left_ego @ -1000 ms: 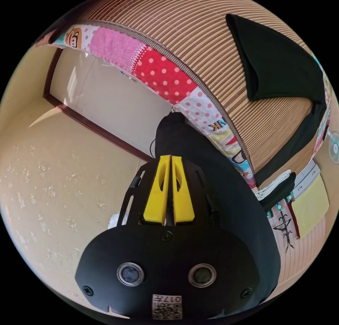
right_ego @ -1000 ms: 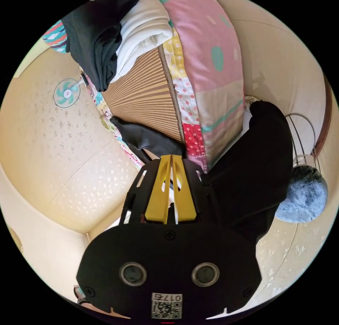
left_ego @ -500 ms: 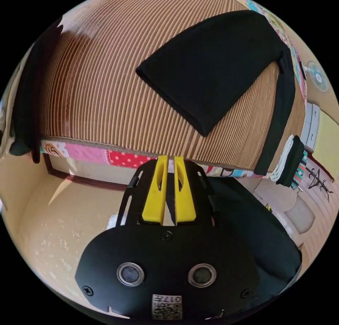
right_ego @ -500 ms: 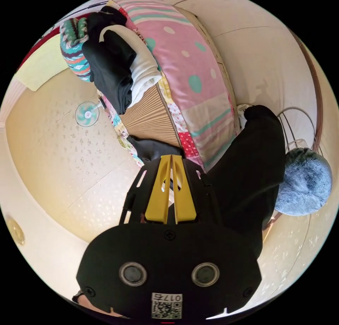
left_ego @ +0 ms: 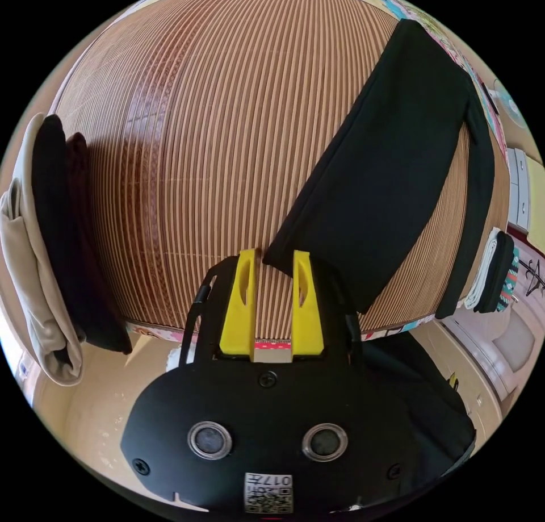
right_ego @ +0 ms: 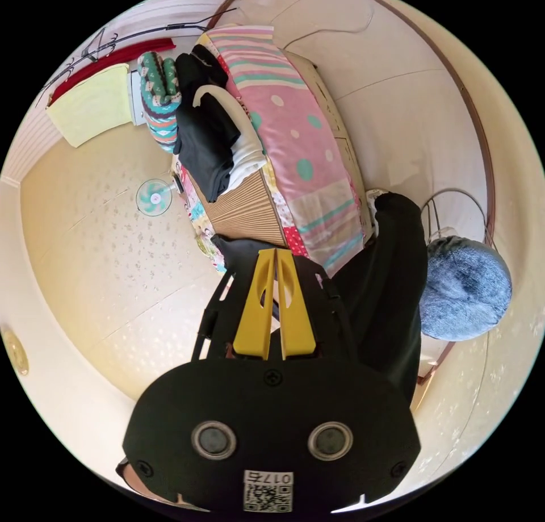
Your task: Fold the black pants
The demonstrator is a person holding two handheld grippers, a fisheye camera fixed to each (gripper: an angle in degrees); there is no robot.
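The black pants (left_ego: 392, 164) lie doubled over on the bed's striped mat (left_ego: 216, 118), a corner just at the left gripper (left_ego: 271, 263), whose jaws stand apart. The right gripper (right_ego: 275, 261), jaws pressed narrow on dark cloth at the bed's edge, looks due to carry its end over for the next fold.

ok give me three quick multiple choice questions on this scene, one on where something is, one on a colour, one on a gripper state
1. Where do the black pants lie?
A. on the striped bamboo mat
B. on the floor
C. over a chair

2. What colour are the jaws of the left gripper?
A. red
B. yellow
C. white

3. How does the left gripper stand?
A. shut on the pants
B. shut on nothing
C. open, at a corner of the pants

Answers:
1. A, the folded leg rests flat across the mat.
2. B, both jaws are plainly yellow.
3. C, the mat shows through the gap between the jaws, with the pants' corner at their tips.
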